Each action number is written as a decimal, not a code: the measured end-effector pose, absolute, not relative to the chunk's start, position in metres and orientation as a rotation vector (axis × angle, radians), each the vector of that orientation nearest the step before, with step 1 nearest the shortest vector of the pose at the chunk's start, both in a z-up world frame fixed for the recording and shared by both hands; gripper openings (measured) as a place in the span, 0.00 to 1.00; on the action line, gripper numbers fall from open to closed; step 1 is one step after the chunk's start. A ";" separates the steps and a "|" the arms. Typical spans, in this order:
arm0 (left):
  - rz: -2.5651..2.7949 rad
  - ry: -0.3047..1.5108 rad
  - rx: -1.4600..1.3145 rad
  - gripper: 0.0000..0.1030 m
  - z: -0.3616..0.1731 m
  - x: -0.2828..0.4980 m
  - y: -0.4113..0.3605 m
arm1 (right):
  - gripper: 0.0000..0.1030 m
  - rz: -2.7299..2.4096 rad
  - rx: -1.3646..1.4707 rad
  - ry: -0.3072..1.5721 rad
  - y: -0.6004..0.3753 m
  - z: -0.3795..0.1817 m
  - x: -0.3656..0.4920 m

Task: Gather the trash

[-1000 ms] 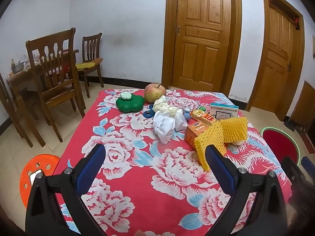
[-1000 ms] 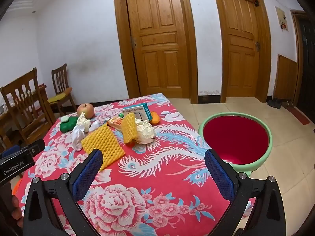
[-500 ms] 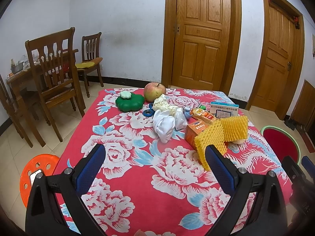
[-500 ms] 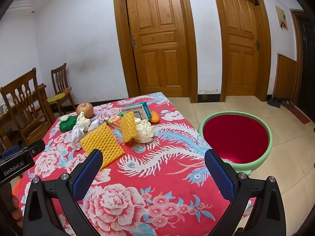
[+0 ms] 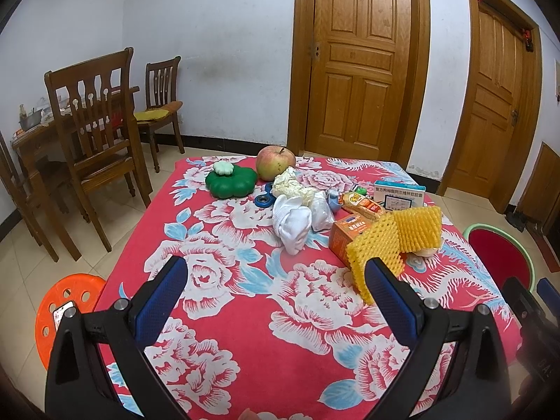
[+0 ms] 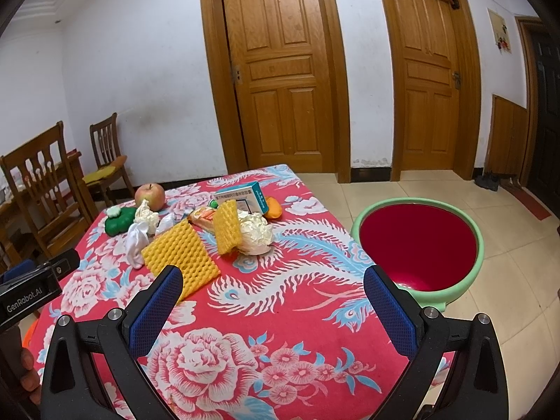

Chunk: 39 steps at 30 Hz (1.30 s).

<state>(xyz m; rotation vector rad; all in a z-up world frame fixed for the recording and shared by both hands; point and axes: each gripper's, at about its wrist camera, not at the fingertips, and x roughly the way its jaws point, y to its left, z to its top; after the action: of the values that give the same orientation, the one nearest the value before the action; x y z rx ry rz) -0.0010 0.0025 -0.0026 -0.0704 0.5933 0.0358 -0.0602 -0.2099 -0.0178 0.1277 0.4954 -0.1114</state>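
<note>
left hand-held gripper [image 5: 276,288]: jaws spread wide, nothing between them, hovering over the near half of the worktop.
right hand-held gripper [image 6: 273,299]: jaws spread wide, empty, over the near right part of the worktop, by its right edge.
worktop [image 5: 245,301]: red floral cloth; near half bare, clutter all in the far half.
trash cluster: flat yellow foam net [image 6: 180,257] nearest the grippers, a second foam net [image 6: 226,225] standing up against a crumpled white wad [image 6: 255,232]. White tissue bundle [image 5: 292,222] just left of the orange carton [image 5: 344,236]. Snack wrapper [image 5: 362,204] and blue-white medicine box [image 5: 399,196] behind them.
far left corner: apple [image 5: 274,162] touching or just beside the green lidded container [image 5: 231,182]; blue ring [image 5: 262,200] in front of them.
bin [image 6: 418,245]: green rim, red inside, on the floor just off the worktop's right edge, mouth open upward, below worktop level.
right edge: open tile floor beyond the bin, out to the two wooden doors [image 6: 283,77].
left edge: orange stool [image 5: 66,311] on the floor near the corner; wooden chairs [image 5: 94,150] and a second table well apart.
far edge: apple and medicine box sit near it; floor gap, then wall.
</note>
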 end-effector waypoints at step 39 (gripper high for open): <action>0.033 0.602 -0.067 0.97 -0.006 0.001 0.000 | 0.99 -0.112 0.133 0.501 -0.212 -0.019 -0.059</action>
<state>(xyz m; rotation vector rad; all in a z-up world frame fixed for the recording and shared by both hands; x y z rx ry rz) 0.0008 0.0002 -0.0061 -0.0667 0.6017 0.0328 -0.0593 -0.2115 -0.0188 0.1325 0.5009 -0.1119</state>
